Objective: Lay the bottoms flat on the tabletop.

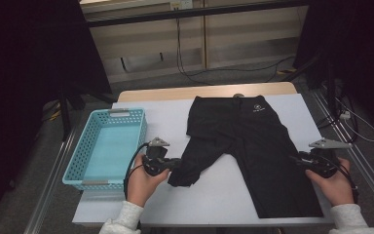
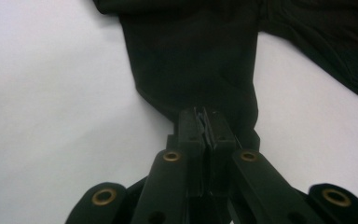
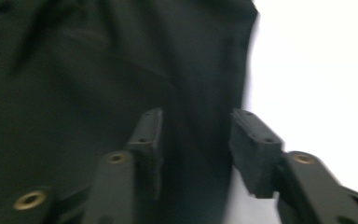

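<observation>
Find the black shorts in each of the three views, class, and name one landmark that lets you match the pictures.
High view: the black shorts lie flat, centre to right of the white table top.
Left gripper view: one leg fills the upper middle, its hem pinched in the shut left gripper.
Right gripper view: the fabric covers the left and centre, its outer edge between the open jaws of the right gripper.
Shared landmark: the white table top.

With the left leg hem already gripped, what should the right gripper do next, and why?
Probably close the right gripper on the outer edge of the black fabric shorts: its jaws stand apart over that edge, while the left gripper is shut on the other leg's hem.
</observation>
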A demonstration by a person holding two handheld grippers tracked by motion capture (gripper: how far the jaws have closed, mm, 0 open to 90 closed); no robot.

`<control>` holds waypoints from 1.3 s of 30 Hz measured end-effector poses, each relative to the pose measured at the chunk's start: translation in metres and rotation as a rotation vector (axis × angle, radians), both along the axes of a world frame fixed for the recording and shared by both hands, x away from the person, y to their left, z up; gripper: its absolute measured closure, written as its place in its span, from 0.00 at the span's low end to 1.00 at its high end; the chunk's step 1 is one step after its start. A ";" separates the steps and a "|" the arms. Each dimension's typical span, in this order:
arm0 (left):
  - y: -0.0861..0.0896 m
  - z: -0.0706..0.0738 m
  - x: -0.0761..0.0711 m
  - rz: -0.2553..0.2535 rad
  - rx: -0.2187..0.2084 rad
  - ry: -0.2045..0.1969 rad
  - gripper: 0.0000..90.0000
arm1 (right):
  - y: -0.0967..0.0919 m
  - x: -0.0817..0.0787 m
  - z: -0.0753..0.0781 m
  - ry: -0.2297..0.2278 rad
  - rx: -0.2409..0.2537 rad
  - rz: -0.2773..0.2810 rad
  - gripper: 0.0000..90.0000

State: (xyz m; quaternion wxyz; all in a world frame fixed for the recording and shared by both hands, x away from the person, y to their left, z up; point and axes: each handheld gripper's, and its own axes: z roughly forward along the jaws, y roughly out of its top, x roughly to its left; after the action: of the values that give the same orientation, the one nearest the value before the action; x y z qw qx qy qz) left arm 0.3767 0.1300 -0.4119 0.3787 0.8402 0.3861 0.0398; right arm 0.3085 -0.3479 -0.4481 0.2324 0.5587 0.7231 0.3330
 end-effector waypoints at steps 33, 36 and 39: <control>-0.018 -0.039 0.035 0.041 0.126 -0.097 0.75 | 0.052 -0.007 0.012 -0.088 0.041 0.175 0.38; -0.023 -0.036 0.033 0.011 0.134 -0.062 0.97 | 0.054 -0.008 0.013 -0.096 0.041 0.179 0.38; -0.024 -0.033 0.032 0.012 0.126 -0.048 1.00 | 0.059 -0.009 0.014 -0.102 0.043 0.195 0.38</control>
State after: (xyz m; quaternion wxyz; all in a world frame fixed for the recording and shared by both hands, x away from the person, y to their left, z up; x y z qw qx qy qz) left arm 0.4091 0.1060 -0.4451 0.3338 0.8590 0.3785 0.0865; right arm 0.2991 -0.2892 -0.4340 0.2235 0.4730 0.7538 0.3977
